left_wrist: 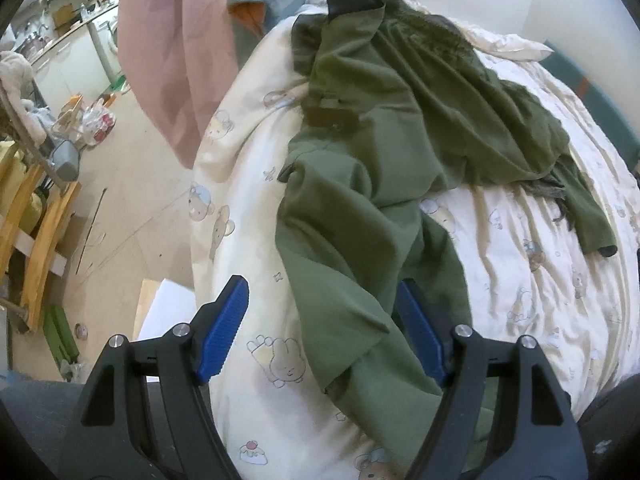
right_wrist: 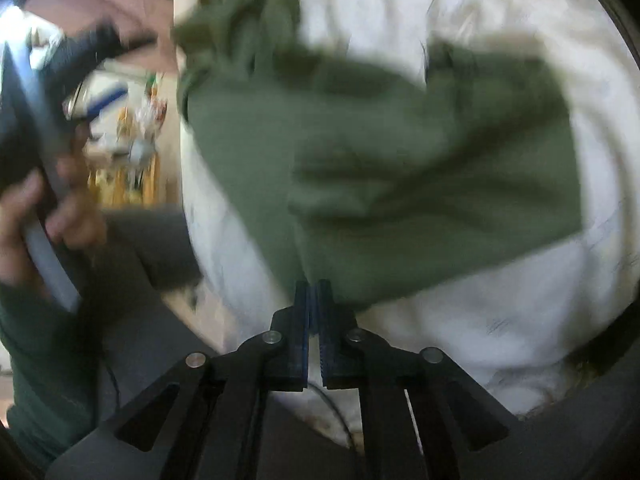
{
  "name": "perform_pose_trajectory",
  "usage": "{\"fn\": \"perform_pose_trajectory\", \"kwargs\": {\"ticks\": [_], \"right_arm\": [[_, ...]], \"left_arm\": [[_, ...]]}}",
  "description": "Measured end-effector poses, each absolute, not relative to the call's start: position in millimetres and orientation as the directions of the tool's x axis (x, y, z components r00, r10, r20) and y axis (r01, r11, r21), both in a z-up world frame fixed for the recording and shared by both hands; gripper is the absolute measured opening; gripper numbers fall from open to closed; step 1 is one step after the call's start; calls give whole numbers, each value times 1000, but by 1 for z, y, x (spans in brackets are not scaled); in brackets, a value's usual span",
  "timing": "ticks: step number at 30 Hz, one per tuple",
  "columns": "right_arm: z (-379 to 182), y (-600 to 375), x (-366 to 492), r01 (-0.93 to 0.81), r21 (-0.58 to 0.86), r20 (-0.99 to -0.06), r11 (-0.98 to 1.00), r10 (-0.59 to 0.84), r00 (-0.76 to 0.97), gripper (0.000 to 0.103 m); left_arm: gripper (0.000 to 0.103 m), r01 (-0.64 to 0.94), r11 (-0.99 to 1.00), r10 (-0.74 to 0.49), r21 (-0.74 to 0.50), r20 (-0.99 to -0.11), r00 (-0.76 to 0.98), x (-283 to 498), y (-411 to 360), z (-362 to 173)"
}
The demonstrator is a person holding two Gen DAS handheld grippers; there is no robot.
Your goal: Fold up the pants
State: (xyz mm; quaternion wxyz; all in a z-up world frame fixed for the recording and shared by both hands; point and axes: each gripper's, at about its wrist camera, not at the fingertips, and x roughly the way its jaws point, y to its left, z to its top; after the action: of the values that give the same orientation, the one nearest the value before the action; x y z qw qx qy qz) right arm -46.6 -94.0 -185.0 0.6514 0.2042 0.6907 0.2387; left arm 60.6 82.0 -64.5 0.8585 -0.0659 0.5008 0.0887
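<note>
The green pants [left_wrist: 360, 184] lie rumpled across the bear-print quilt [left_wrist: 540, 280], no neat fold made yet. My left claw [left_wrist: 320, 332] gapes wide over one leg, grasping nothing. My right claw [right_wrist: 316, 300] looks nearly clenched at a cloth edge (blurred; whether it pinches, I cannot tell).

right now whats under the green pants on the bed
The green pants lie on a cream duvet printed with bears and rabbits, and it shows all around them. Whatever sits directly beneath the fabric is covered.
</note>
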Motion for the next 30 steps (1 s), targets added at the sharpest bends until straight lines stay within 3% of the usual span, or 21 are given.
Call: {"fn": "perform_pose_trajectory", "kwargs": {"ticks": [1, 3, 5, 11, 15, 20, 25, 30], "right_arm": [[-186, -93, -48, -24, 609, -791, 793, 605, -89, 13], [-177, -90, -50, -37, 644, -761, 764, 636, -128, 46], [-160, -92, -52, -58, 668, -741, 742, 657, -135, 62], [-71, -110, -49, -252, 676, -726, 692, 684, -69, 62], [-41, -126, -3, -309, 555, -785, 772, 609, 114, 64], [-80, -118, 84, -237, 514, -806, 824, 559, 194, 64], [-153, -83, 147, -110, 559, -817, 822, 569, 97, 64], [-191, -40, 173, -144, 500, -858, 854, 511, 47, 64]], "left_arm": [[74, -220, 975, 87, -24, -873, 480, 61, 82, -65], [74, -216, 976, 92, -14, -877, 472, 61, 81, -67], [74, -216, 976, 93, -9, -883, 460, 62, 80, -71], [74, -241, 970, 84, -17, -911, 404, 67, 83, -84], [74, -236, 972, 79, -6, -934, 348, 71, 79, -99], [74, -246, 969, 52, -27, -951, 306, 74, 81, -110], [74, -261, 965, 36, -39, -961, 274, 74, 87, -121], [74, -271, 961, 23, -51, -964, 264, 75, 90, -123]]}}
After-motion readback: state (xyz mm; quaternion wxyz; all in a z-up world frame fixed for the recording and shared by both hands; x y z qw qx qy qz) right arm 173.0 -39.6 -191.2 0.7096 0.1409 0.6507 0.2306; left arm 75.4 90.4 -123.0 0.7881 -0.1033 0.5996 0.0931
